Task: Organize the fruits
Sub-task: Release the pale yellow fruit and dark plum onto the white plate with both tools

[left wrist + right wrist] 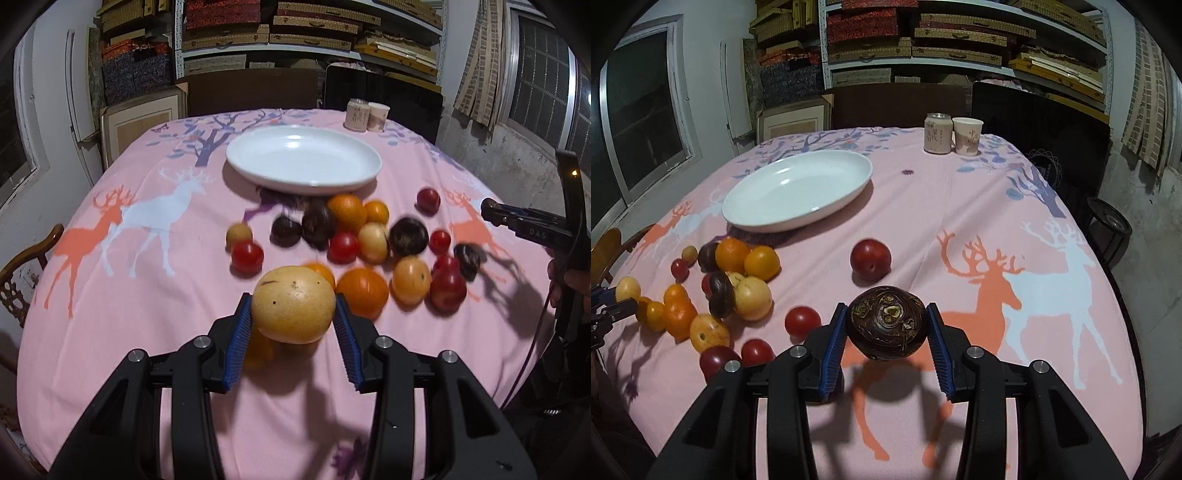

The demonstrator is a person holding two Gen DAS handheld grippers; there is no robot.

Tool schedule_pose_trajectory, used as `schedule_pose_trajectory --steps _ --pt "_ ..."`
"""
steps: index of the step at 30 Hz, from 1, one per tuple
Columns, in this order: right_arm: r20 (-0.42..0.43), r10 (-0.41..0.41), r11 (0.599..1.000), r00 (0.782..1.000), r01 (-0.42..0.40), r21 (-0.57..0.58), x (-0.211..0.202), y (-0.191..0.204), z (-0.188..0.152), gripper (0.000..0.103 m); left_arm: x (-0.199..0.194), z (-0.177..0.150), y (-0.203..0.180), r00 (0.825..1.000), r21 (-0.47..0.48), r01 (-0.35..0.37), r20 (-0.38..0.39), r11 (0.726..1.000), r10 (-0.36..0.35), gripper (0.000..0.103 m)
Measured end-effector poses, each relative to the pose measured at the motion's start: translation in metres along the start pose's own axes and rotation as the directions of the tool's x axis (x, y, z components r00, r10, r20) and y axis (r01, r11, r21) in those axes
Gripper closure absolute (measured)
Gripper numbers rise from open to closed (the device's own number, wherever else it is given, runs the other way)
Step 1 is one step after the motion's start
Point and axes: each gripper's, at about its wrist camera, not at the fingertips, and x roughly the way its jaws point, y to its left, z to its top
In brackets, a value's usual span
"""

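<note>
My left gripper (293,308) is shut on a large yellow round fruit (295,301), held just above the pink tablecloth near the front of the fruit pile (369,243). My right gripper (886,325) is shut on a dark brown round fruit (888,319), lifted clear of the cloth with its shadow below. An empty white oval plate (303,184) (757,221) sits behind the pile. The pile (720,291) holds several oranges, red tomatoes, yellow and dark fruits. One red plum (870,260) lies apart, ahead of the right gripper.
A drink can (937,133) and a paper cup (967,136) stand at the far edge of the table. Dark chairs (1034,122) sit behind it, a wooden chair (26,266) at the left. Shelves of boxes line the back wall.
</note>
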Motion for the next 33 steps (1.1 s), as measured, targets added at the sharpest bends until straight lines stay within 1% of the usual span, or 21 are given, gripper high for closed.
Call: schedule_pose_trajectory --steps 2,4,6,8,10,14,17,18,19,20,21,22,24,25,26,28,30,31,33 --pt "0.013 0.022 1.000 1.000 -0.022 -0.003 0.004 0.003 0.020 0.060 0.006 0.024 0.003 1.000 0.002 -0.001 0.013 1.000 0.000 0.060" --pt "0.023 0.044 0.999 0.999 -0.044 -0.012 0.014 0.010 0.042 0.060 0.018 0.047 0.006 1.000 -0.010 0.007 0.010 1.000 -0.007 0.060" --pt "0.023 0.062 0.998 0.998 -0.062 -0.009 0.030 0.016 0.060 0.060 0.035 0.071 0.008 1.000 -0.021 0.013 0.001 1.000 -0.013 0.060" --pt "0.004 0.087 0.996 0.996 -0.087 -0.005 0.051 0.026 0.078 0.060 0.055 0.093 0.009 1.000 -0.021 0.006 -0.007 1.000 -0.006 0.060" --pt "-0.018 0.102 0.995 0.995 -0.102 -0.001 0.074 0.035 0.095 0.060 0.079 0.115 0.012 0.999 -0.031 0.002 -0.032 1.000 -0.003 0.060" --pt "-0.045 0.099 0.995 0.994 -0.099 0.001 0.116 0.051 0.130 0.060 0.132 0.156 0.021 0.995 -0.055 -0.010 -0.099 0.998 0.004 0.060" --pt "-0.066 0.082 0.996 0.994 -0.083 -0.013 0.150 0.065 0.153 0.059 0.174 0.180 0.030 0.987 -0.093 -0.017 -0.163 0.996 0.001 0.060" --pt "-0.081 0.076 0.996 0.994 -0.079 -0.035 0.161 0.072 0.158 0.057 0.187 0.187 0.034 0.982 -0.108 -0.022 -0.188 0.994 0.001 0.060" --pt "-0.095 0.085 0.994 0.992 -0.090 -0.056 0.170 0.078 0.161 0.049 0.198 0.190 0.036 0.978 -0.122 -0.020 -0.209 0.992 -0.006 0.060" --pt "-0.096 0.092 0.993 0.991 -0.099 -0.069 0.174 0.083 0.162 0.030 0.206 0.194 0.039 0.974 -0.135 -0.019 -0.228 0.991 -0.012 0.060" --pt "-0.080 0.084 0.993 0.993 -0.090 -0.081 0.172 0.087 0.163 0.028 0.208 0.195 0.041 0.973 -0.137 -0.026 -0.232 0.990 -0.006 0.060" --pt "-0.056 0.081 0.992 0.995 -0.086 -0.089 0.166 0.090 0.163 0.028 0.207 0.195 0.044 0.974 -0.140 -0.032 -0.227 0.990 0.000 0.056" --pt "-0.033 0.091 0.992 0.995 -0.094 -0.088 0.152 0.088 0.162 0.028 0.191 0.195 0.049 0.984 -0.143 -0.038 -0.176 0.989 0.013 0.046" --pt "-0.022 0.085 0.993 0.996 -0.086 -0.087 0.144 0.086 0.161 0.028 0.180 0.194 0.050 0.989 -0.139 -0.040 -0.149 0.989 0.020 0.045" --pt "-0.005 0.083 0.993 0.997 -0.083 -0.084 0.132 0.084 0.159 0.027 0.168 0.192 0.051 0.992 -0.137 -0.035 -0.125 0.990 0.018 0.044" --pt "0.012 0.082 0.993 0.997 -0.081 -0.080 0.111 0.078 0.151 0.025 0.141 0.187 0.049 0.997 -0.137 -0.007 -0.074 0.991 -0.003 0.033" --pt "0.020 0.097 0.994 0.995 -0.096 -0.051 0.085 0.070 0.135 0.017 0.113 0.177 0.045 0.999 -0.132 0.019 -0.025 0.991 -0.022 0.032" --pt "0.024 0.110 0.993 0.994 -0.109 -0.038 0.075 0.066 0.128 0.015 0.100 0.168 0.041 1.000 -0.112 0.024 -0.013 0.993 -0.025 0.032" --pt "0.046 0.127 0.992 0.991 -0.126 -0.033 0.047 0.062 0.105 0.009 0.076 0.146 0.031 1.000 -0.043 0.009 -0.014 0.999 -0.010 0.032"
